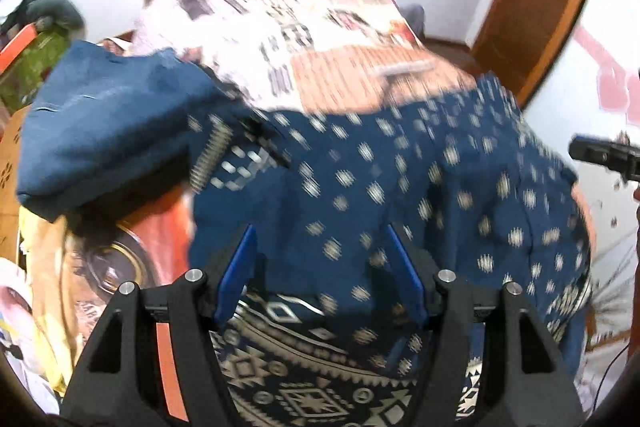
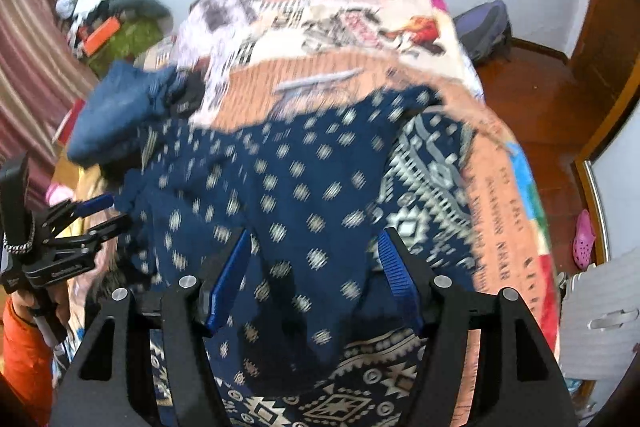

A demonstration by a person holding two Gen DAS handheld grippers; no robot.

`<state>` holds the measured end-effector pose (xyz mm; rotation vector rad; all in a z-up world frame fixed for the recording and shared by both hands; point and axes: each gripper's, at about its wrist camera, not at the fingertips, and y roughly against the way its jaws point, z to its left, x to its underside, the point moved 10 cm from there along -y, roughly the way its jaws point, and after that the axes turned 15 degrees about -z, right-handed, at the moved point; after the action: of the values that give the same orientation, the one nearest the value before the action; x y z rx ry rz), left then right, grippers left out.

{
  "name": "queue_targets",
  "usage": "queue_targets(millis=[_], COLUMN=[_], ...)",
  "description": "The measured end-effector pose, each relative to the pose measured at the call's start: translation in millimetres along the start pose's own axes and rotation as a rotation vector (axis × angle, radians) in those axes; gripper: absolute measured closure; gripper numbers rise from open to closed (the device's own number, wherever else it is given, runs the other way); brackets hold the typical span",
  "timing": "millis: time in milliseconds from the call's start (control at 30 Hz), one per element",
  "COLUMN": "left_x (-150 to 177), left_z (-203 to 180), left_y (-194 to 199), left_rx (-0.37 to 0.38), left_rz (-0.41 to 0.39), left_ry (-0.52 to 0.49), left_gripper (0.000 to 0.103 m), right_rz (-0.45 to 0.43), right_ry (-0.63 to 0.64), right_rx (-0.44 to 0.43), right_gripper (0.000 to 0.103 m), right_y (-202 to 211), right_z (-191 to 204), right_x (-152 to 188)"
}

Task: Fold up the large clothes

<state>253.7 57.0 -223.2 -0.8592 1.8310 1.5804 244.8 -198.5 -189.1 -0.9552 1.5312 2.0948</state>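
A cluttered bedroom seen from two handheld grippers, both frames blurred by motion. At far left, a folded plain blue garment (image 2: 120, 107) sits at the bed's edge. Beside it, the left gripper (image 2: 106, 213) reaches in from the left, its blue-tipped jaws slightly apart and touching the left edge of the cloth. In the middle, a large navy garment (image 2: 288, 187) dotted with cream diamonds lies rumpled across the bed (image 2: 500, 163), with a geometric cream border at its right and near edges. The right gripper (image 2: 314, 267) hovers just over it, jaws wide apart, holding nothing.
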Motion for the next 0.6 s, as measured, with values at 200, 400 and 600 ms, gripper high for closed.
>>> queue_targets(millis=[200, 400, 600], left_x=[-27, 0, 43], left_z=[57, 103, 112], left_y=[3, -24, -57], left_rx=[-0.078, -0.037, 0.064], left_rz=[-0.069, -0.001, 0.104], left_ry=[0.139, 0.396, 0.632], left_gripper=[0.038, 0.037, 0.037], right_rz=[-0.074, -0.059, 0.046], right_ry=[-0.106, -0.214, -0.369], right_rx=[0.056, 0.094, 0.055], right_gripper=[0.041, 0.041, 0.041], right_y=[11, -2, -35], right_z=[-38, -78, -101], right_x=[-26, -25, 4])
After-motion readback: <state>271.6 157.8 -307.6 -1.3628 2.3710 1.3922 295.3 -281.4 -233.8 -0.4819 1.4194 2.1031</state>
